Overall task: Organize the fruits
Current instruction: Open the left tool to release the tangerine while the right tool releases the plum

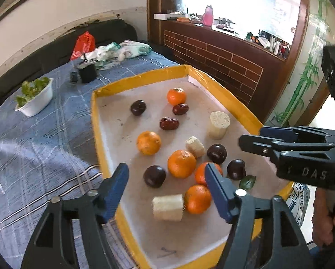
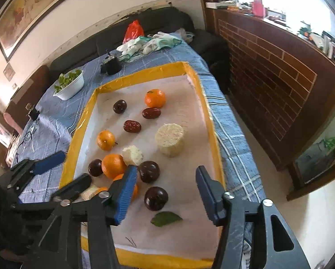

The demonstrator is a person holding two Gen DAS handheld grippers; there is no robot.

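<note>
A yellow-rimmed tray with a white floor lies on a blue checked cloth. On it are several oranges, dark plums, two red dates, pale cut cylinders and a green leaf. My left gripper hangs open over the tray's near left part, above an orange and a plum, gripping nothing. My right gripper is open over the near right part, above two plums, and holds nothing.
A white bowl of greens and a small black box stand beyond the tray. Gloves and a red bag lie at the far end. A brick-patterned wall runs along the right. A person's hand holds the right gripper.
</note>
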